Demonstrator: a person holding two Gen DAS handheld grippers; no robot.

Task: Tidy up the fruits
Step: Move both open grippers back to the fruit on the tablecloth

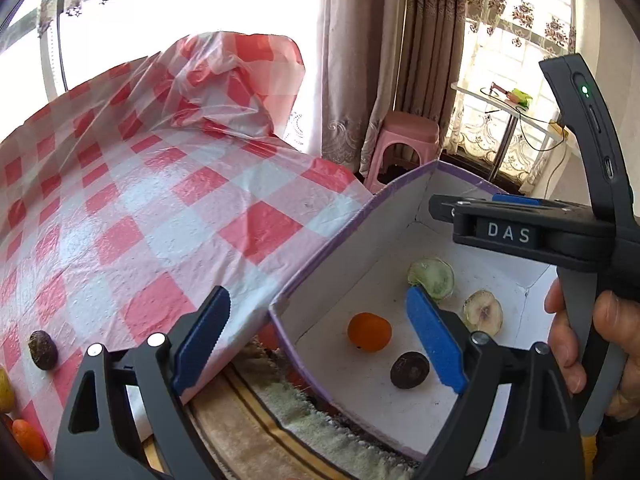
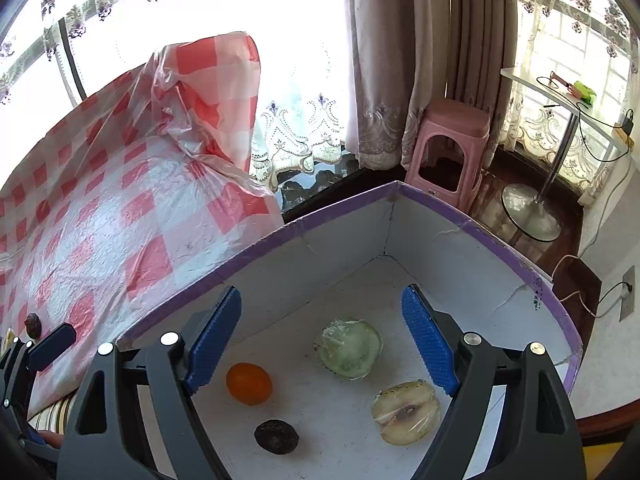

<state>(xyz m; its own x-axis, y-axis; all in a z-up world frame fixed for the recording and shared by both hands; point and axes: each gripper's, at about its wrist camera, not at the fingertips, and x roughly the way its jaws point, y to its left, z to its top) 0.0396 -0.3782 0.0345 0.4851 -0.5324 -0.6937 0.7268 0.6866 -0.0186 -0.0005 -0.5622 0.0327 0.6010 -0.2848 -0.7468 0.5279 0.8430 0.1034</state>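
Observation:
A white box with a purple rim (image 2: pixel 340 216) holds an orange (image 2: pixel 249 383), a dark wrinkled fruit (image 2: pixel 276 437), a wrapped green fruit half (image 2: pixel 349 348) and a wrapped pale fruit half (image 2: pixel 406 412). My right gripper (image 2: pixel 322 340) is open and empty above the box. My left gripper (image 1: pixel 318 344) is open and empty over the box's left wall (image 1: pixel 312 272); the orange (image 1: pixel 369 332) and dark fruit (image 1: pixel 409 369) lie between its fingers. On the checked tablecloth (image 1: pixel 160 208) lie another dark fruit (image 1: pixel 43 350), a yellow fruit (image 1: pixel 5 390) and an orange fruit (image 1: pixel 29 439).
The right gripper's body (image 1: pixel 532 236) and the hand holding it hang over the box's right side. A pink stool (image 2: pixel 450 148) and a small round table (image 2: pixel 560 120) stand by the curtained window. A rug (image 1: pixel 260 432) lies below the table edge.

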